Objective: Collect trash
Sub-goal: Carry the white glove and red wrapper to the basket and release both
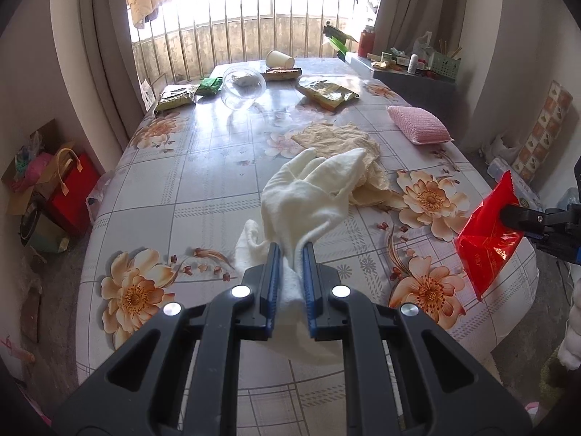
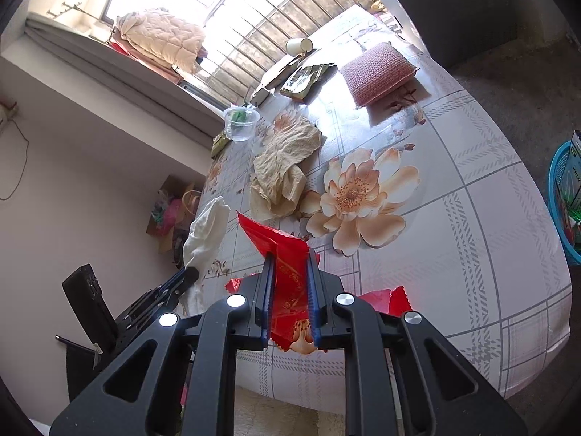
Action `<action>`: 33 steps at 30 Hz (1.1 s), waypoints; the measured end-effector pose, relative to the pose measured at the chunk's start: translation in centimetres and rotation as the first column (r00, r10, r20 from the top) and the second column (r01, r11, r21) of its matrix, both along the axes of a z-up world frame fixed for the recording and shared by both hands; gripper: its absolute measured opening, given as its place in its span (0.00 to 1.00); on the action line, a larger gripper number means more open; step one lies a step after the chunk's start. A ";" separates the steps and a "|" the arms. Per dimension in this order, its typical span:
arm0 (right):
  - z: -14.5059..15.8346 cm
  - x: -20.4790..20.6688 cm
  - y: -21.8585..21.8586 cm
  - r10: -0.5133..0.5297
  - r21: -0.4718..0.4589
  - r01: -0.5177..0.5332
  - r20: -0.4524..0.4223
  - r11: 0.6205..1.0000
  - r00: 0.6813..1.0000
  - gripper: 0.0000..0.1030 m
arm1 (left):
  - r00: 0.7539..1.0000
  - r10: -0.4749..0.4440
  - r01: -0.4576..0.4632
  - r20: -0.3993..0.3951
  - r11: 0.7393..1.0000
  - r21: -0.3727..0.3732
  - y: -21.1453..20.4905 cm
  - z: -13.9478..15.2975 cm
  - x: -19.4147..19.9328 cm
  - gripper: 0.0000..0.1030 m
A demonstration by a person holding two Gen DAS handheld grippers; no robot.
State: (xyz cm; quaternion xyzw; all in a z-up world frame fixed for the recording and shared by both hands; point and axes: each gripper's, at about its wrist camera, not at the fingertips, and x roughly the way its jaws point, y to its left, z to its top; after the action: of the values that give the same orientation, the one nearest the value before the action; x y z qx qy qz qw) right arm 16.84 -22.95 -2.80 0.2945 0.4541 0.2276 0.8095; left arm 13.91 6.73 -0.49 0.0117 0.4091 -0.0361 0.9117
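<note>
My left gripper (image 1: 290, 250) is shut on a white cloth glove (image 1: 308, 189) and holds it above the near part of the flowered table (image 1: 203, 167). The glove also shows in the right wrist view (image 2: 205, 232). My right gripper (image 2: 288, 258) is shut on a red foil wrapper (image 2: 287, 265) near the table's right edge; the wrapper also shows in the left wrist view (image 1: 486, 239). A crumpled beige paper (image 1: 341, 141) lies mid-table. Green-yellow snack wrappers (image 1: 326, 92), a clear plastic bowl (image 1: 243, 85) and a tipped paper cup (image 1: 279, 59) lie at the far end.
A pink sponge pad (image 1: 417, 123) lies at the table's right. A blue basket (image 2: 566, 196) with trash stands on the floor to the right. Bags and a red box (image 1: 72, 189) sit on the floor at the left. A cluttered side shelf (image 1: 414, 69) stands far right.
</note>
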 end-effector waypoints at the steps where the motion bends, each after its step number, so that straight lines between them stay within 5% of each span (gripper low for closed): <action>1: 0.2 -0.1 -0.2 -0.002 0.002 0.002 0.007 1.000 1.000 0.16 | 1.000 -0.002 0.002 0.006 1.000 0.002 -0.2 0.2 -0.1 0.11; 16: 3.7 -2.5 -3.8 -0.060 0.064 0.052 0.119 0.997 0.991 0.15 | 0.994 -0.058 0.052 0.091 0.996 0.067 -4.2 4.1 -1.8 0.11; 22: 5.4 -4.5 -8.3 -0.158 0.084 0.145 0.175 0.986 0.972 0.15 | 0.985 -0.134 0.129 0.106 0.990 0.051 -7.5 5.6 -1.9 0.11; 27: 7.7 -7.8 -15.2 -0.330 0.071 0.322 0.239 0.944 0.913 0.15 | 0.959 -0.262 0.263 0.110 0.965 0.003 -12.2 7.0 -0.7 0.11; 33: 7.1 -12.1 -23.8 -0.544 0.067 0.545 0.234 0.836 0.806 0.15 | 0.883 -0.467 0.469 0.056 0.881 -0.056 -21.4 7.0 1.7 0.11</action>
State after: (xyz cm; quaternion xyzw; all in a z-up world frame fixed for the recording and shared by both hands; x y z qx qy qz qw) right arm 4.76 -46.72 4.28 0.3806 0.2483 0.0199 0.8905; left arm 15.63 -14.65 6.46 0.0800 0.3738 -0.2685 0.8842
